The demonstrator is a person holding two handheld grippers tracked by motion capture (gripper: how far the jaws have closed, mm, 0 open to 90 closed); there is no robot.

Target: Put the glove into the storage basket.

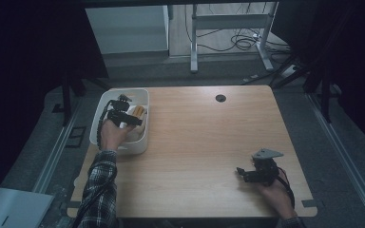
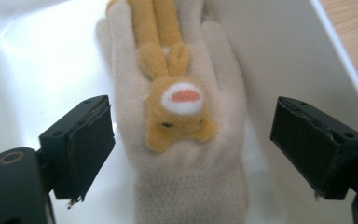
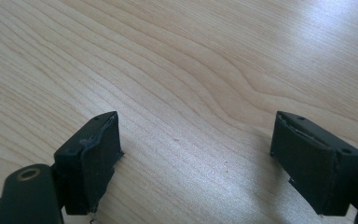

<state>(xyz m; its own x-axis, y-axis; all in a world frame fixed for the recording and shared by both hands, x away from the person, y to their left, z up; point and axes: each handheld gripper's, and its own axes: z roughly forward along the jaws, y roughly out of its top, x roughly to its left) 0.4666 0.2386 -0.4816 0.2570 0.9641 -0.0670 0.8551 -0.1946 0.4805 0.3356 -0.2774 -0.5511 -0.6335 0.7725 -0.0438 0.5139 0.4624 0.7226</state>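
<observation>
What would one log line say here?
left gripper: open over glove in bin | right gripper: open above table

Glove [image 2: 182,140] lies in bin [image 1: 142,142] at table's [image 1: 209,152] left.

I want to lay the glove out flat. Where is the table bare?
Bare wood runs from the white bin across to the right gripper, up to the dark hole. Inside the bin, the glove and left gripper crowd it.
</observation>
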